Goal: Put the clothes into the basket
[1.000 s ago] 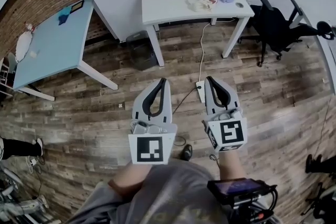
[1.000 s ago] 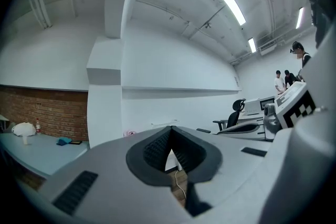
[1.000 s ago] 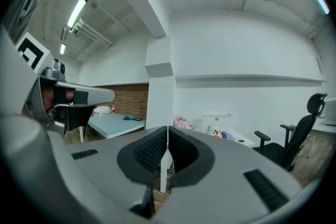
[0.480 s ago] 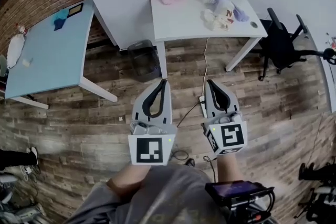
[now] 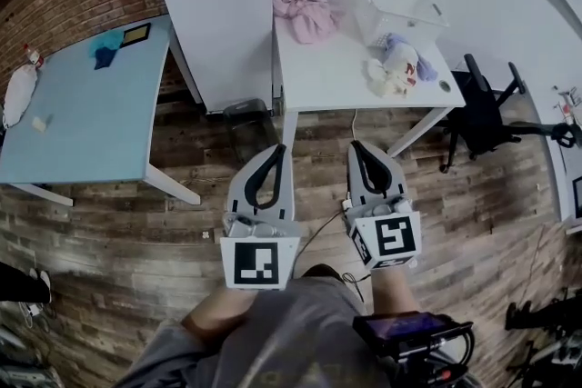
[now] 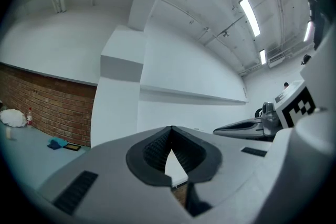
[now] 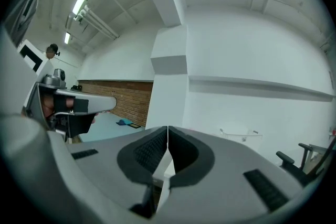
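Observation:
A pink garment (image 5: 306, 9) lies crumpled on the white table (image 5: 336, 77) at the back. To its right sits a white wire basket (image 5: 400, 14), and a small heap of white, purple and red clothes (image 5: 397, 66) lies in front of it. My left gripper (image 5: 279, 147) and right gripper (image 5: 356, 144) hang side by side over the wooden floor, short of the table. Both are shut with nothing between the jaws. In the right gripper view the basket (image 7: 239, 134) shows far off.
A light blue table (image 5: 82, 114) stands at the left with small items on it. A dark bin (image 5: 245, 124) sits under the white table's left end. A black office chair (image 5: 486, 109) stands to the right. A cable (image 5: 350, 159) runs across the plank floor.
The view has moved forward: the white table with clothes and basket has come nearer and lower in the head view. Both grippers stay shut and held together in front of me.

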Demonstrator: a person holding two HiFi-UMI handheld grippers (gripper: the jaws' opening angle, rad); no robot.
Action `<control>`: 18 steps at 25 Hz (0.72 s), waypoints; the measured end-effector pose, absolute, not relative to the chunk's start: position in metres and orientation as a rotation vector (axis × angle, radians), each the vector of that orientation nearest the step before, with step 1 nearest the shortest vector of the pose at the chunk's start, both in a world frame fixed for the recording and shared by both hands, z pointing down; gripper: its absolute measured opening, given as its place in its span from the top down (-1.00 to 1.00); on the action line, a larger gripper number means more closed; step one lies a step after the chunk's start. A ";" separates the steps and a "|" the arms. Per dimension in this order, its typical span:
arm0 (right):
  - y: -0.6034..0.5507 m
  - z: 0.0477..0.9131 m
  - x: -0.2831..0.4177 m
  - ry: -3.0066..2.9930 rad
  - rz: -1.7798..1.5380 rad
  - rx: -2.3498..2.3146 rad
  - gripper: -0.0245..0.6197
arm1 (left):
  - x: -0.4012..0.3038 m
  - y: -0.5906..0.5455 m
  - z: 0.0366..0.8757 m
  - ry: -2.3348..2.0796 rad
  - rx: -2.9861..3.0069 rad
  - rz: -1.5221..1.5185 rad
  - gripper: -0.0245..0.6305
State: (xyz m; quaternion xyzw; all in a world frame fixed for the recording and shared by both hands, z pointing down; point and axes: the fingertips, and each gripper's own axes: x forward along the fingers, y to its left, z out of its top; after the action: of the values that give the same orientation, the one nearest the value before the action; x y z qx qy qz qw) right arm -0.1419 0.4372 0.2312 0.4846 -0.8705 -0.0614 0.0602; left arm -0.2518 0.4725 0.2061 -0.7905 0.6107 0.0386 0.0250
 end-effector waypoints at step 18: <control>0.344 0.238 -0.141 -2.646 -0.185 1.520 0.90 | -0.246 0.377 0.222 1.836 -2.485 0.053 0.90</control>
State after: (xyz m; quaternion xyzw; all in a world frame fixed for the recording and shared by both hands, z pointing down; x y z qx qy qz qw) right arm -0.1409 0.3439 0.2376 0.4967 -0.8648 -0.0606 0.0422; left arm -0.2463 0.3772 0.2223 -0.8040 0.5939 0.0170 0.0257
